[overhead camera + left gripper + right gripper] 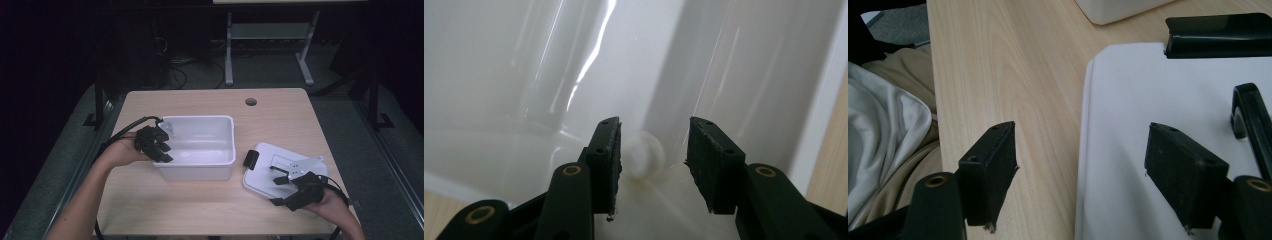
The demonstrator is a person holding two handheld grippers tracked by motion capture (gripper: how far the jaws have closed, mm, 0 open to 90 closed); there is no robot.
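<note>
Right fingers (1168,165) wide, straddling lid (1168,100) edge.

White plastic bin (200,145) sits open and upright around the middle of the wooden surface (200,210), nothing in it as far as the high view goes. Its white lid (265,172), with black latches, lies flat just to its right, apart from it.

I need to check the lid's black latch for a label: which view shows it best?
The right gripper view: the black latch sits large and sharp at the white lid's far edge. The high view shows the same latch small, at the lid's left edge. The left gripper view looks into the white bin instead.
</note>
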